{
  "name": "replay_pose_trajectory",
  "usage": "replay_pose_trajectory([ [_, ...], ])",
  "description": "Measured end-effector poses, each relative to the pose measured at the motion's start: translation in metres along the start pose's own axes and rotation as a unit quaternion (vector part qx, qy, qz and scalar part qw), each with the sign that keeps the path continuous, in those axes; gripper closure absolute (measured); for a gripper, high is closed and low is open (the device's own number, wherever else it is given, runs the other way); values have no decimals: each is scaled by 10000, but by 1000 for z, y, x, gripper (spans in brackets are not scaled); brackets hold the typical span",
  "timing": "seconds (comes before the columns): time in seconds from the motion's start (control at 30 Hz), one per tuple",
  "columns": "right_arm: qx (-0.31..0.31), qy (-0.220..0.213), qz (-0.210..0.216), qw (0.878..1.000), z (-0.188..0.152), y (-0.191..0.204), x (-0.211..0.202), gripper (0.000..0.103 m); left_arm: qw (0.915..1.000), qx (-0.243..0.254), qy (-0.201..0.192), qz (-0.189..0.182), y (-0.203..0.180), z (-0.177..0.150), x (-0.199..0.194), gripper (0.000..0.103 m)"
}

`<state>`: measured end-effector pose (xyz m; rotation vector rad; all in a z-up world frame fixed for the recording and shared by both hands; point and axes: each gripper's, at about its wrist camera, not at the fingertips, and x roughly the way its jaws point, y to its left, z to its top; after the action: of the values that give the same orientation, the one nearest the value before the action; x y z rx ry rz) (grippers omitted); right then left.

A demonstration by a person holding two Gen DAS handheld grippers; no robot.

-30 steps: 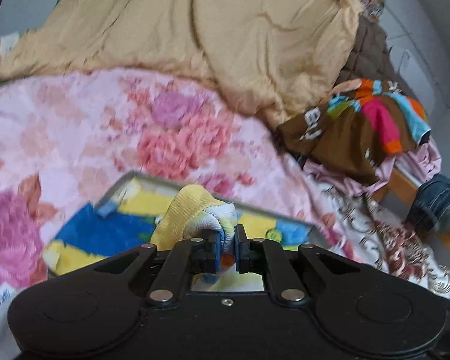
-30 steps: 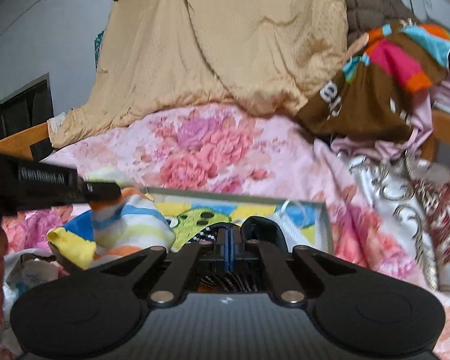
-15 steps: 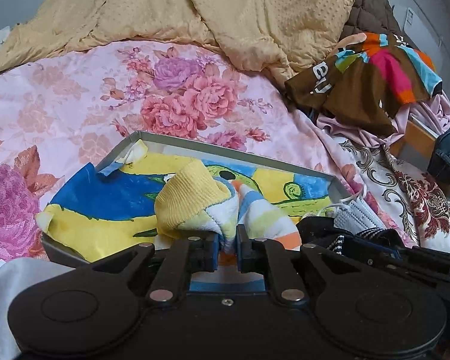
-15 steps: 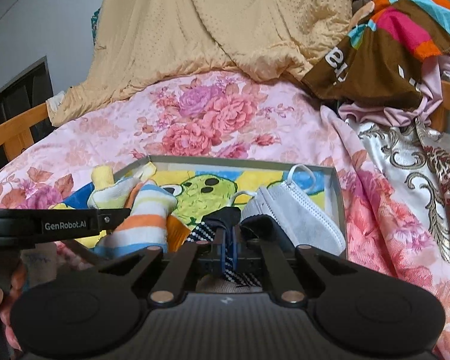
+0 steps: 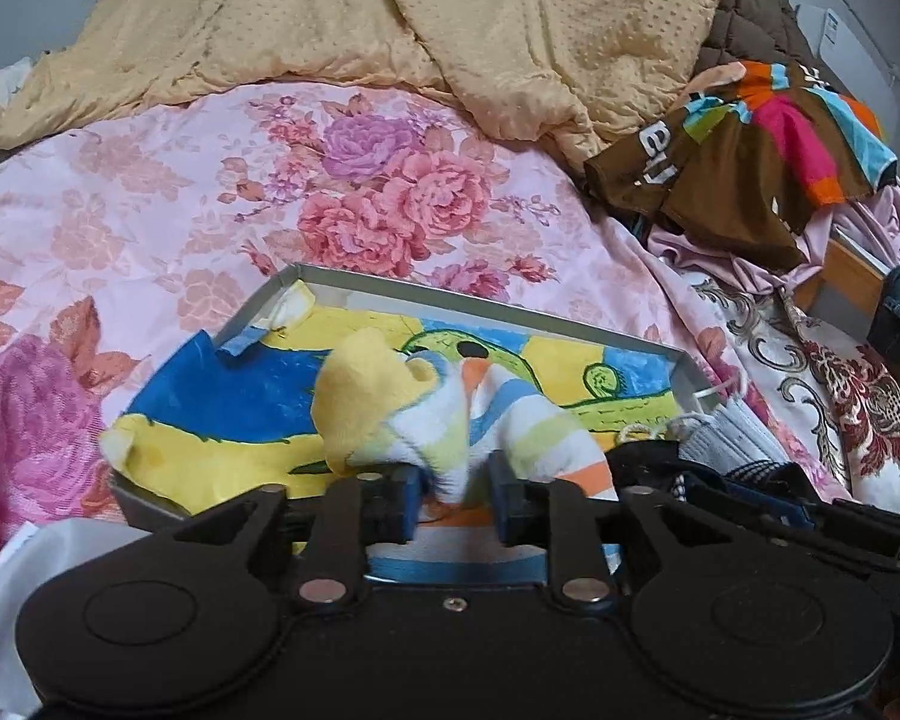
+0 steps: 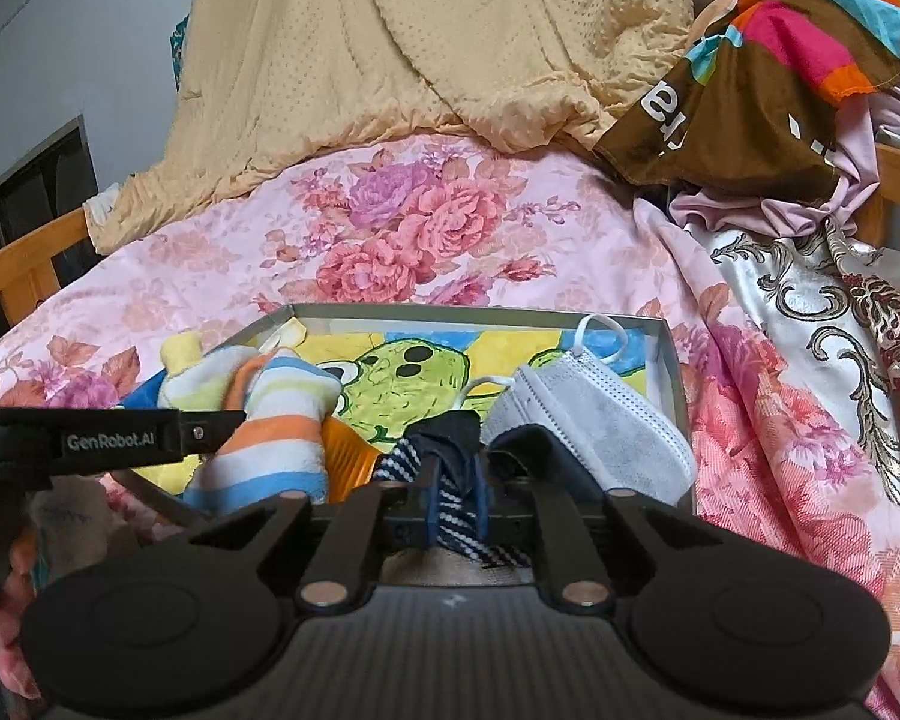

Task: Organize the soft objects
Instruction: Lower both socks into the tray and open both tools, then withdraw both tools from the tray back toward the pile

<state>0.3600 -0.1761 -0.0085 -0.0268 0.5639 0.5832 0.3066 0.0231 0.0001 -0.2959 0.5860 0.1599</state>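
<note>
The left gripper (image 5: 453, 501) is shown with its jaws opening; a fold of the striped sock (image 5: 510, 420) lies between the blue pads, and a gap is seen on either side, so the cloth appears to be released rather than pinched. The right gripper (image 6: 455, 507) is likewise opening, with the dark checked sock (image 6: 450, 468) between its pads; whether the pads press on it cannot be told for certain, though little gap is visible. Both socks are seen to rest inside the shallow grey tray (image 6: 669, 372), which is lined with a cartoon drawing and is set on the floral bedsheet (image 5: 150, 192). The striped sock (terry-like, banded in yellow, white, blue and orange) is bunched at the tray's left half, the dark one at the near middle, and a grey face mask (image 6: 594, 420) is laid beside it at the right. Three soft items may thus be judged as gathered, and the present step as the letting-go. Beyond the tray, a tan blanket (image 5: 390, 30) and a brown multicoloured garment (image 5: 750, 168) are left heaped at the back and right; whether these belong to the task cannot be judged.
</note>
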Motion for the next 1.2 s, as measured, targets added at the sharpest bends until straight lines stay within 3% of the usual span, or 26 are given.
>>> replay_pose_trajectory([
  [0.13, 10, -66, -23, 10000, 1, -1, -4, 61, 9998, -142, -28, 99, 2, 5, -9, 51],
  [0.63, 92, -611, -66, 9981, 16, -5, -53, 18, 9976, -35, -577, 376, -6, 10, -73, 21],
  [0.9, 167, -1130, -49, 9934, 26, -6, -104, 3, 9946, 28, -959, 390, -10, 2, -127, 1],
  [1.07, 189, -1372, -30, 9904, 28, -2, -137, 0, 9933, 124, -1094, 358, -13, -6, -158, 1],
  [1.2, 211, -1468, -10, 9889, 25, 3, -161, 0, 9888, 170, -1416, 451, -13, -20, -186, 1],
])
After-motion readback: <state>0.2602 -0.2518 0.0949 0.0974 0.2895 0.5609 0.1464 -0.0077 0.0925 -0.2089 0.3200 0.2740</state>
